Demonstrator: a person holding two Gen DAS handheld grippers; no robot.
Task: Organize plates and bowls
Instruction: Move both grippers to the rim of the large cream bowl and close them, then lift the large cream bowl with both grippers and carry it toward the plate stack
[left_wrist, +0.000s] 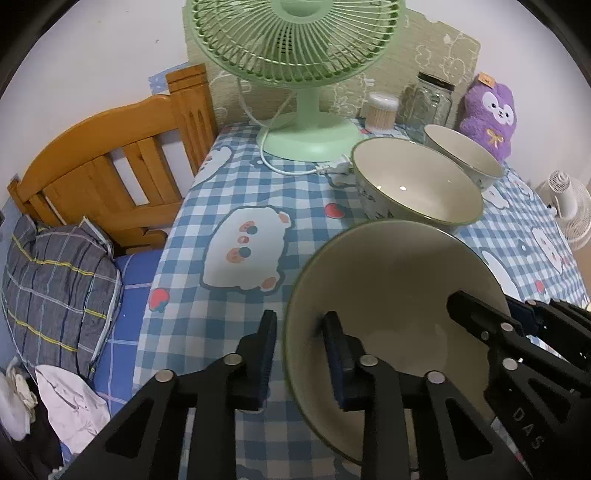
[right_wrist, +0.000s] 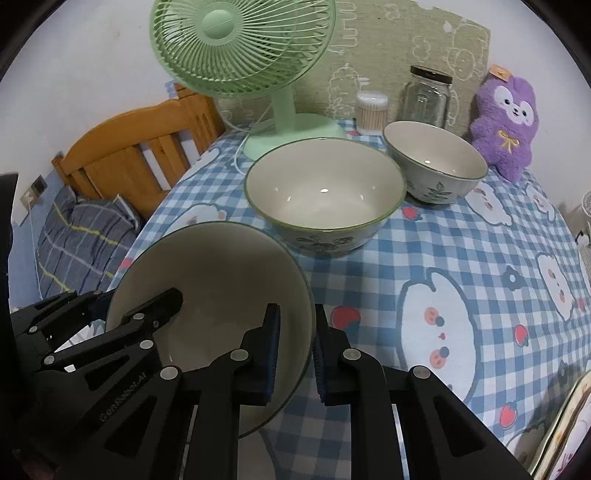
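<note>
While both grippers straddle the near bowl (right_wrist: 207, 295), the left gripper (left_wrist: 301, 354) has one pad outside and one inside the left rim, apparently clamped, and the right gripper (right_wrist: 295, 354) pinches the right rim likewise. Step in hand looks like a two-handed carry. Ahead and slightly right of the grippers sits the large bowl (right_wrist: 325, 195), small bowl (right_wrist: 436, 162) beyond; next move likely needs level lowering into the large bowl.
</note>
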